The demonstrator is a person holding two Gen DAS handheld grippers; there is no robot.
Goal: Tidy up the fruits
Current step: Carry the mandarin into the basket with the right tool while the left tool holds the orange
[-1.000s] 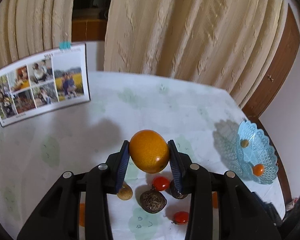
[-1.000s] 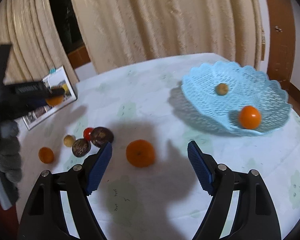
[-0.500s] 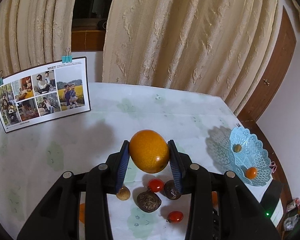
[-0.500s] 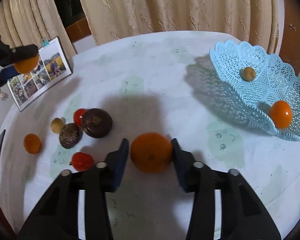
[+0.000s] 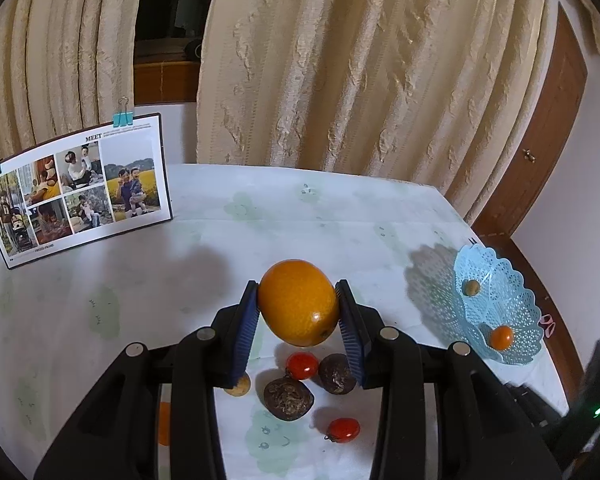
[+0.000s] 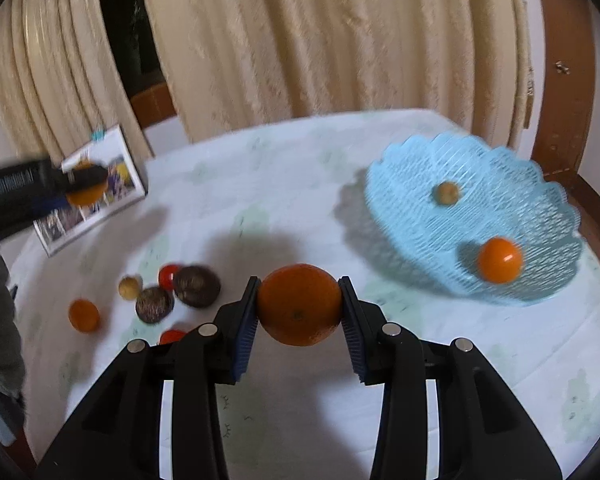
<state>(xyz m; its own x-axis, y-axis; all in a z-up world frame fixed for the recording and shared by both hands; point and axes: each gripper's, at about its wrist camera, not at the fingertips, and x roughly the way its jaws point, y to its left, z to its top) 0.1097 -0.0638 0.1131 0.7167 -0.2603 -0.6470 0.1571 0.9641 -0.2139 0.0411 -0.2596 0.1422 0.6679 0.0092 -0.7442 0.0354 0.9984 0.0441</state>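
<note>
Your left hand-held gripper (image 5: 298,316) is pinching a large yellow-orange fruit (image 5: 298,303) between its blue pads, held up off the desk (image 5: 260,232), dead centre of the left wrist view. The pads bear on its widest part, which probably keeps a round, smooth fruit from rolling out.

Your right hand-held gripper (image 6: 299,312) is clamped the same way on a darker orange (image 6: 299,305), centre of the right wrist view. Contact with the desk cannot be judged; the frame is motion-blurred.

The blue lattice basket (image 6: 540,184) sits at the right of that view, holding a small orange fruit (image 6: 499,260) and a small brownish one (image 6: 447,193). It looks like the collection point, so both held fruits likely go there.

Loose at lower left of the right wrist view: two dark wrinkled fruits (image 6: 196,286), a red tomato (image 6: 167,274), a small yellowish fruit (image 6: 129,287) and a small orange one (image 6: 84,314). These are unsorted.

Photo card (image 5: 76,188) stands at the left of the left wrist view, well apart from the fruit.
</note>
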